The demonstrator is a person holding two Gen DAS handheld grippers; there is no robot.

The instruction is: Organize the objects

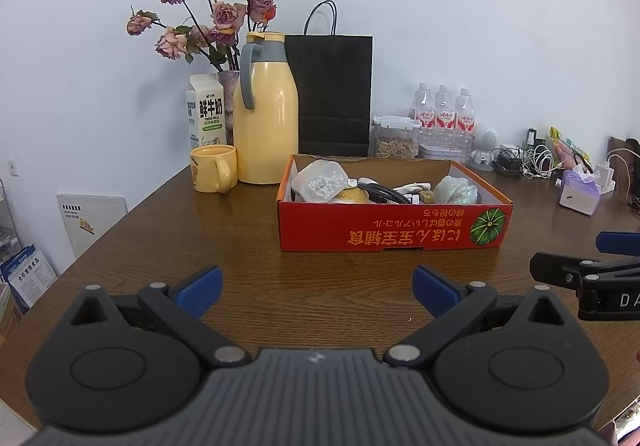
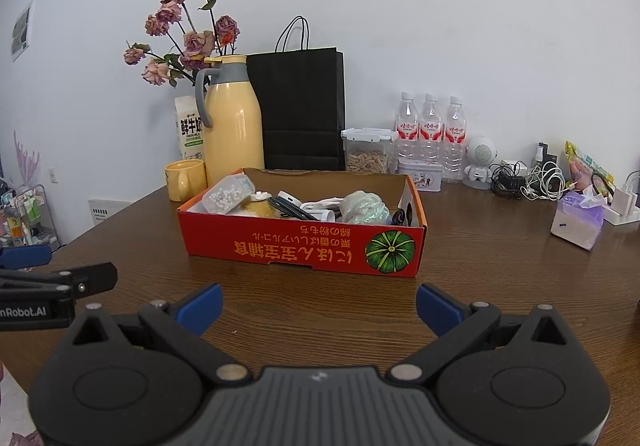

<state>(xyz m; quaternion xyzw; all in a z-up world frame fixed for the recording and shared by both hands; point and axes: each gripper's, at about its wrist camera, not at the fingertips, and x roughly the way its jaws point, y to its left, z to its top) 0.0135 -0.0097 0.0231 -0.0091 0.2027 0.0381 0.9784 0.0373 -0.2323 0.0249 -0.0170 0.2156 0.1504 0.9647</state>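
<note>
- The red cardboard box (image 2: 304,242) sits mid-counter (image 2: 500,286) and already holds a jumble: a clear tub of white beads (image 2: 228,195), a dark braided cable (image 2: 288,209), a pale iridescent bundle (image 2: 366,208) and scissors (image 2: 402,216) at the right end.
- With small things gathered in the box and the near counter bare, I read this as either a finished tidy-up or a box waiting to be sorted out; I can't settle which.
- My left hand-held gripper (image 1: 318,292) and right hand-held gripper (image 2: 319,304) both hang spread wide above the bare wood short of the box, carrying nothing.
- If I work in the box, I'd come in over the low front wall and pick the top-lying piece; the cable looks apt to snag its neighbours.
- The right view alone shows the scissors and a small printed tin (image 2: 420,175) beside the water bottles (image 2: 430,126).
- The left view shows more of the milk carton (image 1: 205,110) and the yellow mug (image 1: 213,168) clear of the yellow flask (image 1: 266,114).
</note>
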